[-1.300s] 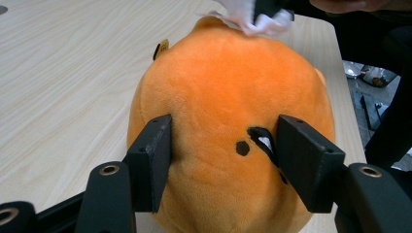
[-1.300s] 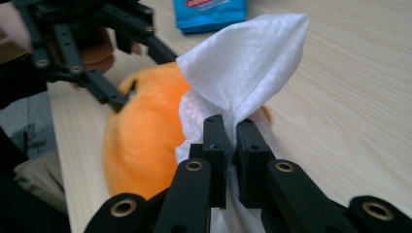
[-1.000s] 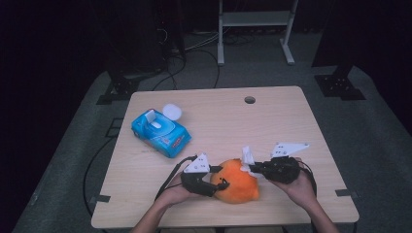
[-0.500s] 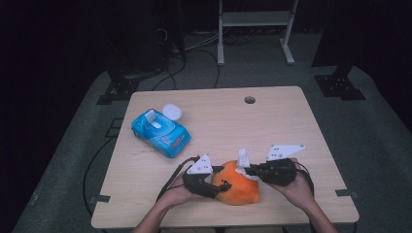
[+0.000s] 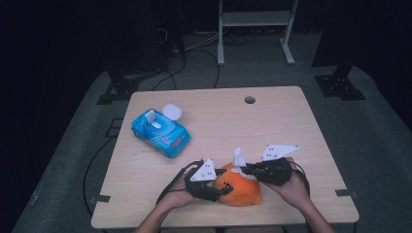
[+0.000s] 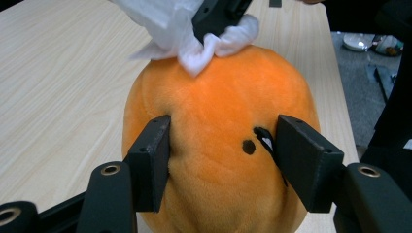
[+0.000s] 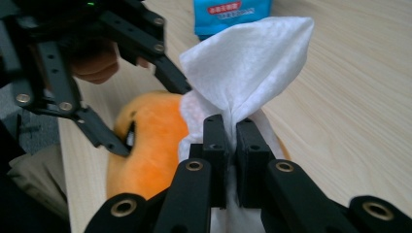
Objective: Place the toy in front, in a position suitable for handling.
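Right gripper (image 7: 227,141) has shifted slightly left onto the round orange plush toy (image 5: 240,187) since a second ago, jaws clamped on a crumpled white tissue (image 7: 245,68) touching the toy's top. Left gripper (image 6: 221,160) has just been closing, jaws pressing the toy's flanks. Toy sits near the near edge of the light wooden table (image 5: 272,121), blue tissue pack (image 5: 160,132) well apart.

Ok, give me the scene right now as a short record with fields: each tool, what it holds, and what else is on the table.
left tool: jaws on either side of the orange plush toy, pressing its sides; they have just been closing
right tool: shut on the white wipe, wipe resting on top of the toy
wipe pack: blue, lid open, left part of the table, apart from the toy
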Motion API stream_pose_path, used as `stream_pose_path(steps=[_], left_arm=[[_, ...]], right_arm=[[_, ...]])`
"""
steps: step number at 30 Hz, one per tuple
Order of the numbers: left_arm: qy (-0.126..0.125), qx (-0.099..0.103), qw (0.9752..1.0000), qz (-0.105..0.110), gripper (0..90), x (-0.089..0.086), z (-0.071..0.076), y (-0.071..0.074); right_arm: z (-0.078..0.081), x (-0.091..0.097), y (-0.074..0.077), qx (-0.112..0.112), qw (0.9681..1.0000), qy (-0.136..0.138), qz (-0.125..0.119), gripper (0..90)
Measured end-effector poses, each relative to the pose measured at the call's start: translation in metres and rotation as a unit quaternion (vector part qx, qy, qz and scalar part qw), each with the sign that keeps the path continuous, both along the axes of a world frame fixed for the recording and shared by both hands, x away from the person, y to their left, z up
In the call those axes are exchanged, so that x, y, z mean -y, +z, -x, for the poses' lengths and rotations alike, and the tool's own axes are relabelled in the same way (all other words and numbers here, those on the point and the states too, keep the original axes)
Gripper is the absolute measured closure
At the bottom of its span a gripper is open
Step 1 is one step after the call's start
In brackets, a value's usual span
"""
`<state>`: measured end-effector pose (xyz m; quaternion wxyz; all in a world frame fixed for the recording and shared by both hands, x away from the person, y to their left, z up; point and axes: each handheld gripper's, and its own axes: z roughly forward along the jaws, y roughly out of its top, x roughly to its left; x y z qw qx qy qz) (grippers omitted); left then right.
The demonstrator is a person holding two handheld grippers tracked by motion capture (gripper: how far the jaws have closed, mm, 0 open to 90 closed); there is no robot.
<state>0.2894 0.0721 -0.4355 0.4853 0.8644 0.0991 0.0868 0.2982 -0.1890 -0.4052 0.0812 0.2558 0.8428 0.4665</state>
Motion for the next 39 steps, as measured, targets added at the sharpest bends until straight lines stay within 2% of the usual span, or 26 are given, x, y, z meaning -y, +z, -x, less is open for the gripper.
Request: stream_pose_path(steps=[1, 2, 3, 4, 5, 6, 7, 8, 9, 10, 12, 13, 14, 16, 18, 21, 23, 25, 26, 28, 29, 33, 36, 39], left_arm=[[-0.001, -0.005, 1.0, 0.004, 39.1, 0.0, 0.0, 0.001], [-0.001, -0.005, 1.0, 0.004, 36.9, 0.0, 0.0, 0.001], [-0.001, -0.013, 0.9999, 0.01, 31.7, 0.0, -0.001, 0.004], [0.002, -0.023, 0.9995, 0.02, 31.7, 0.0, -0.003, 0.007], [0.008, -0.031, 0.9989, 0.033, 23.1, -0.001, -0.004, 0.009], [0.015, -0.038, 0.9982, 0.044, 23.1, -0.001, -0.006, 0.011], [0.026, -0.042, 0.9976, 0.049, 18.9, -0.002, -0.008, 0.011], [0.03, -0.044, 0.9976, 0.044, 19.2, -0.001, -0.009, 0.009], [0.028, -0.054, 0.9971, 0.046, 24.7, -0.001, -0.01, 0.007], [0.019, -0.056, 0.9971, 0.047, 24.7, 0.0, -0.009, 0.004], [0.009, -0.03, 0.9991, 0.029, 34.8, 0.003, -0.004, 0.003], [0.009, -0.03, 0.9991, 0.029, 36.3, 0.003, -0.004, 0.003], [0.005, -0.023, 0.9994, 0.026, 36.3, 0.004, -0.002, 0.004], [-0.004, -0.007, 0.9998, 0.018, 38.2, 0.006, 0.002, 0.005], [-0.005, 0.003, 0.9999, 0.009, 39.8, 0.007, 0.004, 0.006], [-0.006, 0.001, 0.9999, 0.013, 40.7, 0.005, 0.004, 0.005], [-0.004, 0.0, 0.9999, 0.014, 40.6, 0.005, 0.003, 0.004], [-0.004, 0.0, 0.9999, 0.015, 40.6, 0.005, 0.003, 0.004], [-0.008, 0.006, 0.9999, 0.012, 40.5, 0.006, 0.004, 0.004], [-0.008, 0.006, 0.9999, 0.01, 40.3, 0.007, 0.004, 0.005], [-0.009, 0.007, 0.9999, 0.009, 40.3, 0.006, 0.004, 0.004], [-0.002, 0.0, 1.0, 0.009, 40.4, 0.003, 0.002, 0.003], [0.002, -0.008, 0.9999, 0.012, 40.7, 0.001, -0.001, 0.001], [0.006, -0.014, 0.9998, 0.014, 40.7, -0.001, -0.003, 0.0]], right_arm=[[-0.004, 0.009, -0.003, -0.008, 0.9999, -0.014, -0.003, 84.1], [-0.004, 0.009, -0.003, -0.008, 0.9999, -0.014, -0.003, 84.1], [-0.003, 0.015, -0.006, -0.021, 0.9997, -0.012, -0.008, 84.1], [-0.003, 0.015, -0.006, -0.021, 0.9997, -0.012, -0.008, 84.1], [0.0, 0.014, -0.007, -0.019, 0.9998, -0.004, -0.002, 84.1], [0.0, 0.014, -0.007, -0.019, 0.9998, -0.004, -0.002, 84.1], [0.003, 0.013, -0.007, -0.02, 0.9997, 0.011, 0.004, 84.1], [0.003, 0.013, -0.006, -0.021, 0.9996, 0.016, 0.006, 84.1], [0.004, 0.013, -0.005, -0.022, 0.9996, 0.017, 0.009, 84.1], [0.004, 0.013, -0.005, -0.022, 0.9996, 0.017, 0.009, 84.1], [0.005, 0.009, -0.001, -0.013, 0.9998, 0.016, 0.005, 84.2], [0.008, 0.006, 0.002, -0.007, 0.9998, 0.018, 0.001, 84.2], [0.008, 0.006, 0.002, -0.007, 0.9998, 0.018, 0.001, 84.2], [0.011, -0.004, 0.007, 0.007, 0.9997, 0.021, -0.008, 84.0], [0.011, -0.013, 0.008, 0.015, 0.9997, 0.017, -0.002, 84.1], [0.008, -0.008, 0.005, 0.01, 0.9999, 0.014, -0.004, 84.2], [0.005, 0.005, 0.003, 0.006, 1.0, -0.006, 0.004, 84.2], [0.003, 0.01, 0.001, 0.002, 0.9999, -0.014, 0.004, 84.2], [0.003, 0.017, 0.0, -0.004, 0.9997, -0.025, 0.001, 84.2], [0.003, 0.016, 0.001, -0.003, 0.9997, -0.025, -0.002, 84.2], [0.005, 0.009, 0.003, 0.002, 0.9998, -0.017, -0.009, 84.2], [0.005, 0.001, 0.004, 0.011, 0.9999, -0.01, 0.001, 84.2], [0.001, 0.012, 0.0, 0.001, 0.9997, -0.026, 0.002, 84.2], [0.0, 0.019, -0.002, 0.0, 0.9994, -0.036, 0.002, 84.2]])
